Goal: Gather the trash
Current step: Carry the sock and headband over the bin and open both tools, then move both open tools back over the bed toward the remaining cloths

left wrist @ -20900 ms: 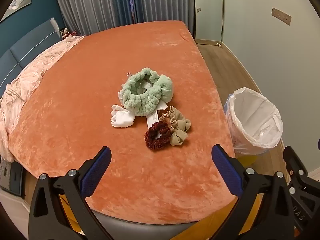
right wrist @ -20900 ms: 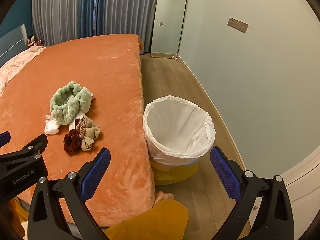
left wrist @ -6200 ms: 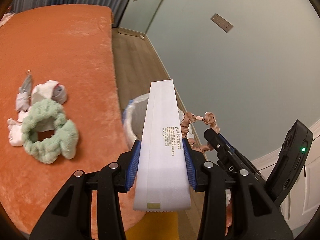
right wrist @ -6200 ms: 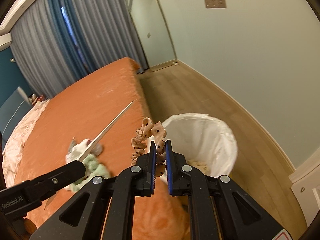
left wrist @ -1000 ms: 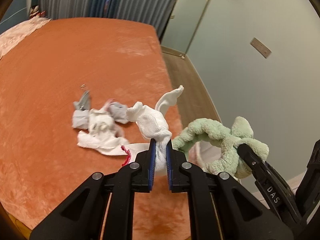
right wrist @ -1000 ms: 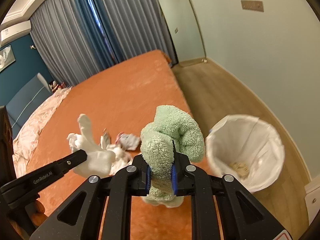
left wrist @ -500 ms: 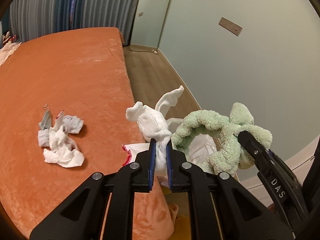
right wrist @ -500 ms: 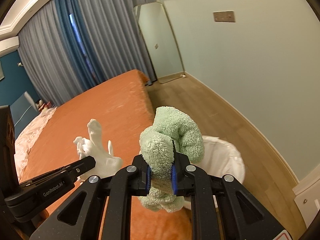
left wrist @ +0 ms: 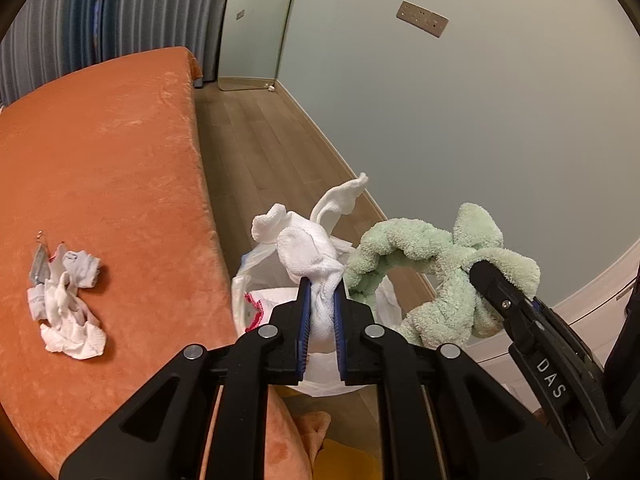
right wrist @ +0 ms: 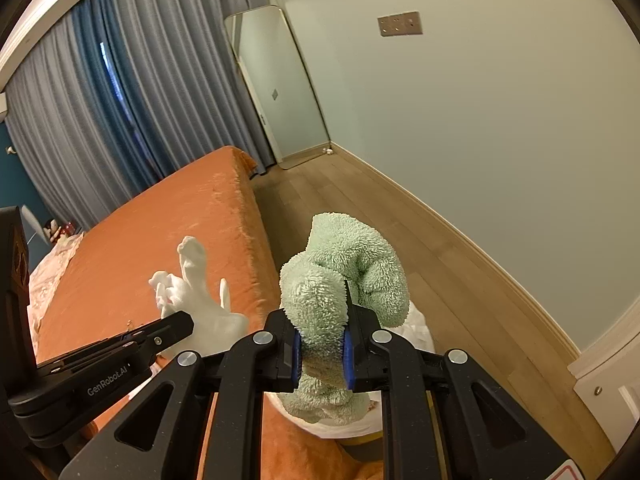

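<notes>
My left gripper (left wrist: 320,312) is shut on a white sock (left wrist: 308,248) and holds it above the white-lined trash bin (left wrist: 256,284) beside the bed. My right gripper (right wrist: 320,354) is shut on a fluffy green headband (right wrist: 344,272), also over the bin (right wrist: 416,328). The headband (left wrist: 424,248) and right gripper show at the right of the left wrist view. The sock (right wrist: 200,304) and left gripper show at the left of the right wrist view. A small pile of white and grey crumpled scraps (left wrist: 64,300) lies on the orange bed (left wrist: 100,152).
Wooden floor (left wrist: 272,152) runs between the bed and the pale wall (left wrist: 460,120). A mirror (right wrist: 276,88) leans at the far wall next to grey curtains (right wrist: 120,112). A yellow-clad leg (left wrist: 344,460) is below the bin.
Both grippers have swung right from the bed, carrying the sock and headband until they hang over the bin. The scrap pile stays on the bed.
</notes>
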Demonstrator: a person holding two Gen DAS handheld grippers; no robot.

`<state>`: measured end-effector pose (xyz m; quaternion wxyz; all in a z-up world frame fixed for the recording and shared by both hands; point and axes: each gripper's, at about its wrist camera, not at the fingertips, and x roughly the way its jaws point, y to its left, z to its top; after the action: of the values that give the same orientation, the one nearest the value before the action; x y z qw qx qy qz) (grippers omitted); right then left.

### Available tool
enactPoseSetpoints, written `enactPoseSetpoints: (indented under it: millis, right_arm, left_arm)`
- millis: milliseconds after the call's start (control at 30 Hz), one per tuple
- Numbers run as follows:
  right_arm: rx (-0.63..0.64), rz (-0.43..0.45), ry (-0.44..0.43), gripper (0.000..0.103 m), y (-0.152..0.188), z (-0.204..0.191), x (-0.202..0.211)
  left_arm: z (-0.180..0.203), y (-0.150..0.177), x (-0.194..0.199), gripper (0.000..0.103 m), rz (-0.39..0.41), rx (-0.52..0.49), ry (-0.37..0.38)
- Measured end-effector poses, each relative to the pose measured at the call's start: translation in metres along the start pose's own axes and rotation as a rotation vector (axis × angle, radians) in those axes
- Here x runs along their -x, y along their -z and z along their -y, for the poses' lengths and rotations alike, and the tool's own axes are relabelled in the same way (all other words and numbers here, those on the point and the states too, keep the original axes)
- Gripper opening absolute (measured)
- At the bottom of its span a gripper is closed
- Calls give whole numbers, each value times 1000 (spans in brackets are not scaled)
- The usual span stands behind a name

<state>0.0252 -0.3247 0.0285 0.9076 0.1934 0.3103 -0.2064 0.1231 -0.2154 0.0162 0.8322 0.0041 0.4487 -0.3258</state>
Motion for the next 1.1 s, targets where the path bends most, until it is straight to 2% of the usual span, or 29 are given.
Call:
enactPoseSetpoints:
  millis: [33, 100, 167, 233, 633, 867, 1100]
  right_arm:
    - [-3, -3, 3, 15, -1, 2, -3]
    - [-7, -8, 6, 15, -1, 6, -7]
    - [-8, -17, 6, 15, 0, 8, -12]
    - [-5, -26, 5, 15, 0, 5, -18]
    - [22, -44, -1, 24, 0, -14, -39]
    - [58, -38, -6, 38, 4, -24, -33]
    - [94, -47, -15, 46, 16, -43, -26]
  left_arm:
    - [2, -1, -3, 14, -2, -1, 0]
    - [5, -2, -7, 23, 8, -8, -5]
    - [6, -3, -10, 45, 18, -8, -26]
    - [5, -2, -11, 51, 28, -3, -43]
    - [-26, 0, -10, 56, 33, 29, -84]
    - [-47, 6, 0, 57, 40, 63, -104]
    - [-71, 15, 15, 57, 48, 107, -127]
